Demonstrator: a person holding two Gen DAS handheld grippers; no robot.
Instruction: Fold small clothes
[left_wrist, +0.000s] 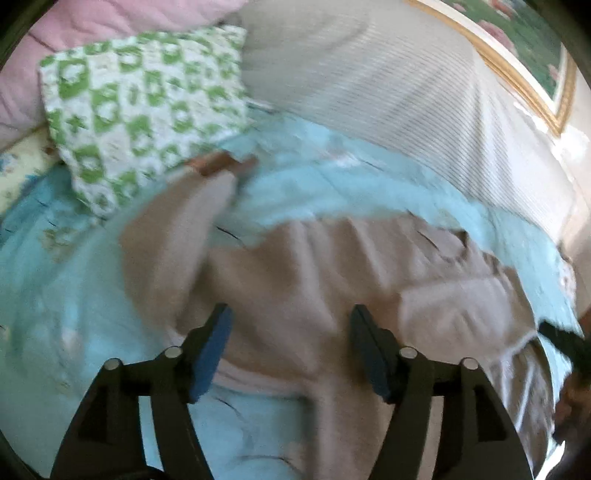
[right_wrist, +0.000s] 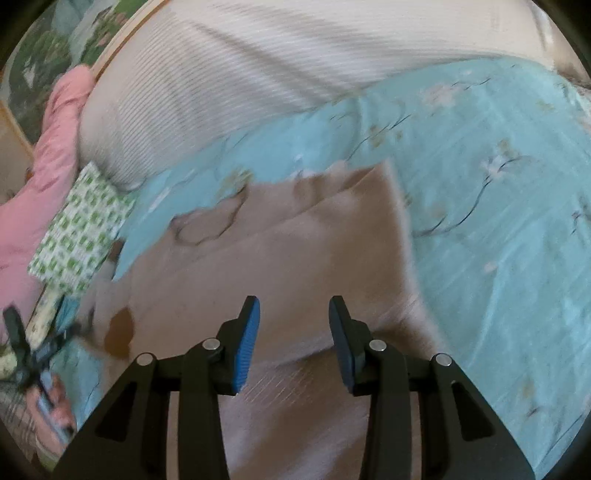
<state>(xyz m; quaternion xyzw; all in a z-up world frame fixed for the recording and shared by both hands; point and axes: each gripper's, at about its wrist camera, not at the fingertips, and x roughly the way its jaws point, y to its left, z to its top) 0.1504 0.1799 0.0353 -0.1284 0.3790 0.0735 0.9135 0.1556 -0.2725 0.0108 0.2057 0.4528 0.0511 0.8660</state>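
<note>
A beige small garment (left_wrist: 303, 273) lies spread on a light blue floral bedsheet (left_wrist: 332, 181), with a sleeve (left_wrist: 184, 214) reaching toward a brown cuff (left_wrist: 218, 164). My left gripper (left_wrist: 290, 317) is open just above the garment's middle, holding nothing. In the right wrist view the same beige garment (right_wrist: 295, 240) lies flat, one part folded over near its far edge. My right gripper (right_wrist: 293, 317) is open above it and empty. The left gripper (right_wrist: 22, 347) also shows at that view's left edge. Both views are motion-blurred.
A green-and-white patterned pillow (left_wrist: 140, 110) lies at the far left of the bed, a pink quilt (left_wrist: 92, 22) behind it. A white striped pillow (left_wrist: 388, 92) runs along the back. A gold-framed picture (left_wrist: 524, 70) hangs on the wall.
</note>
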